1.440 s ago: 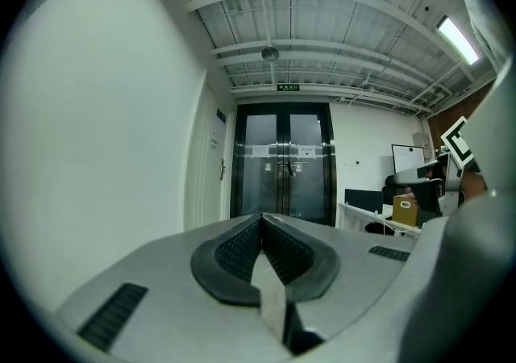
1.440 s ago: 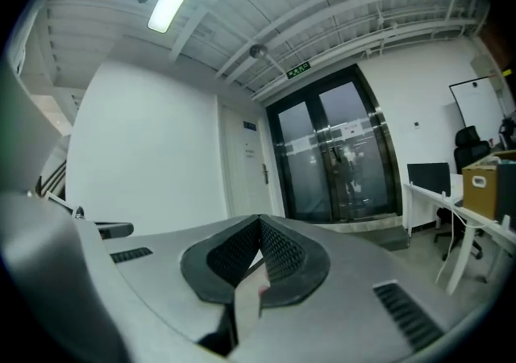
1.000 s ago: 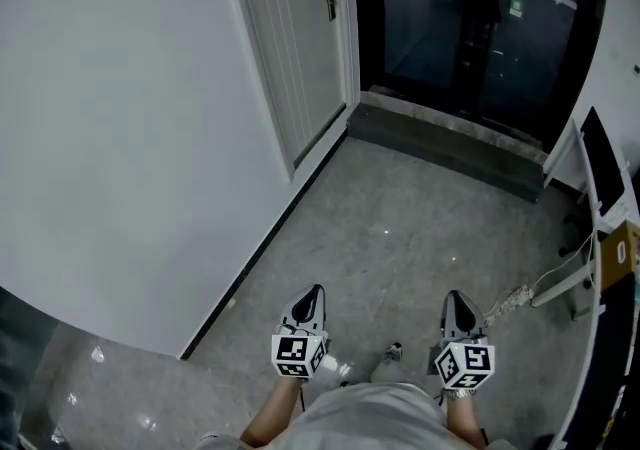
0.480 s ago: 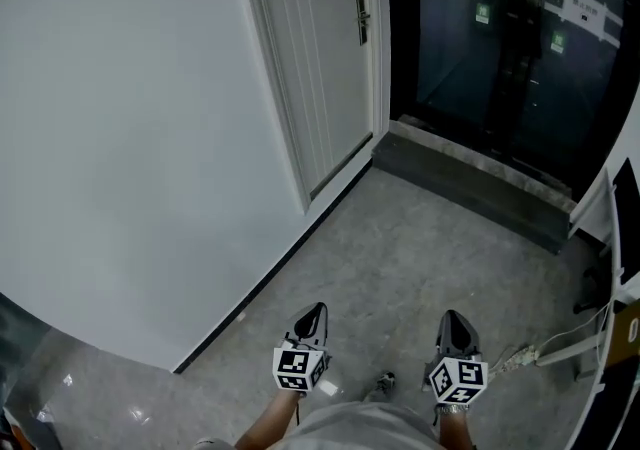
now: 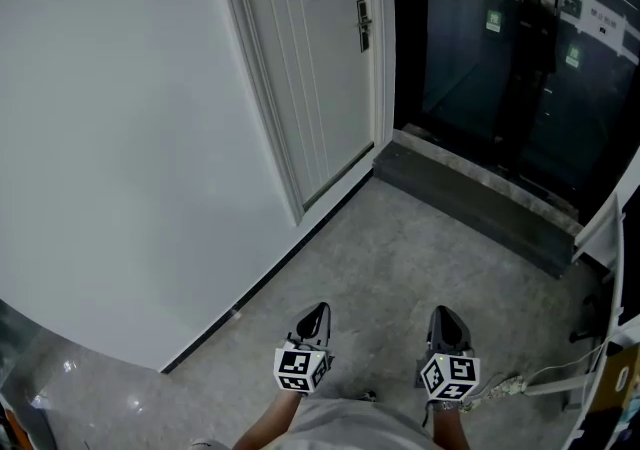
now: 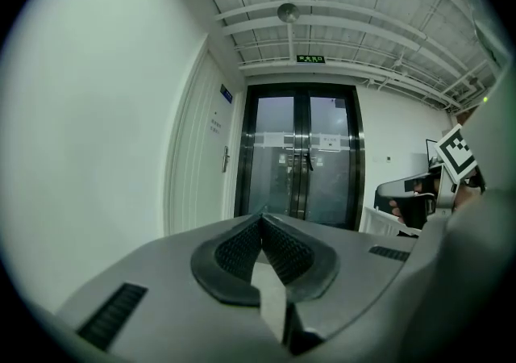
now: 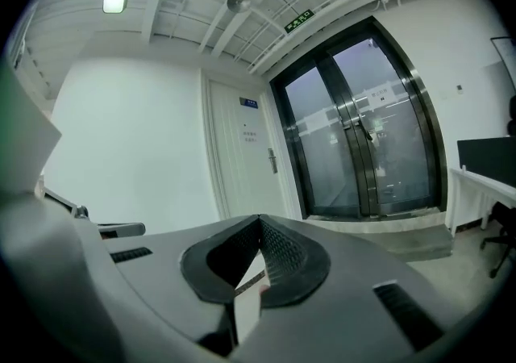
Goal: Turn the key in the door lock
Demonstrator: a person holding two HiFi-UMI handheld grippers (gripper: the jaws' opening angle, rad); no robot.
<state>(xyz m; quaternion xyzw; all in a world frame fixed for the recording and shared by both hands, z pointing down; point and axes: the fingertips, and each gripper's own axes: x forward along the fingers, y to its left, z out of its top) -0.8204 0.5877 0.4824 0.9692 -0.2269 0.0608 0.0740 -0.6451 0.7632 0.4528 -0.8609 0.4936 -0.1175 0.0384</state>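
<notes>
The white door (image 5: 320, 58) stands ahead on the left wall, with its dark lock and handle plate (image 5: 363, 25) on the right edge. That plate also shows small in the left gripper view (image 6: 226, 160) and the right gripper view (image 7: 273, 161). My left gripper (image 5: 318, 310) and right gripper (image 5: 443, 316) are held side by side low in the head view, far short of the door. Both point level toward it. The left gripper's (image 6: 262, 218) jaws meet at the tips. So do the right gripper's (image 7: 260, 219), with nothing seen between them. No key shows in any view.
Dark glass double doors (image 5: 500, 58) fill the far end behind a raised dark threshold (image 5: 470, 193). A plain white wall (image 5: 120, 118) runs along the left. A white desk leg (image 5: 605, 228) and a cable (image 5: 520, 383) lie at the right on the grey floor.
The door and its lock plate have grown larger and nearer in the head view as both grippers were carried forward along the corridor. Both stay shut.
</notes>
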